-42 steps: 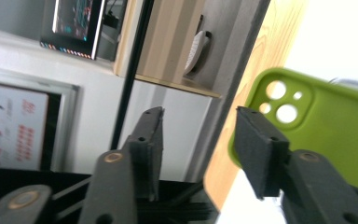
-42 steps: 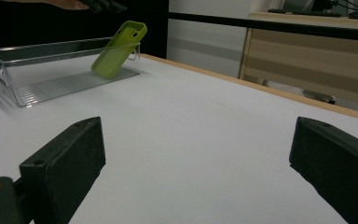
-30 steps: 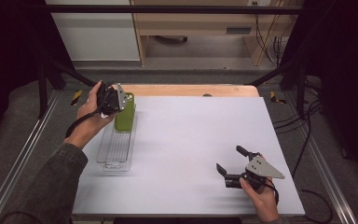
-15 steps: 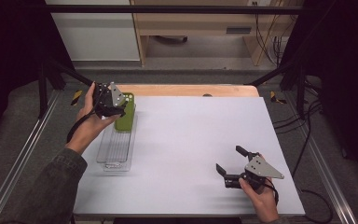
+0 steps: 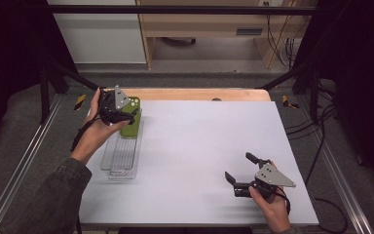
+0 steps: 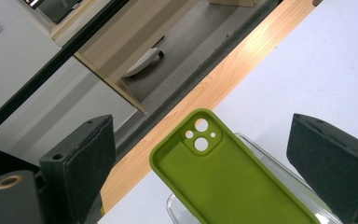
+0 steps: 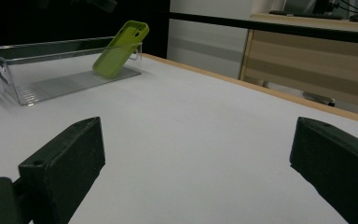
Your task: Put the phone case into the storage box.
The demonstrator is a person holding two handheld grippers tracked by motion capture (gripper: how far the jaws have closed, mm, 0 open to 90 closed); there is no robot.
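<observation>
From above, the left gripper [image 5: 126, 114] sits over the far end of a clear plastic bin [image 5: 121, 156] near the left edge of the white table [image 5: 209, 146], and a green phone case [image 5: 130, 127] pokes out beneath it. The right gripper [image 5: 241, 175] rests low on the table's near right side, jaws spread and empty.

The left gripper view looks down at the case's hollow inside with its camera holes, lying between the two pads but touching neither; these jaws have just been opening.

The right gripper view shows the lean from the side: the case stands tilted against the bin's far end wall, its top above the rim.
</observation>
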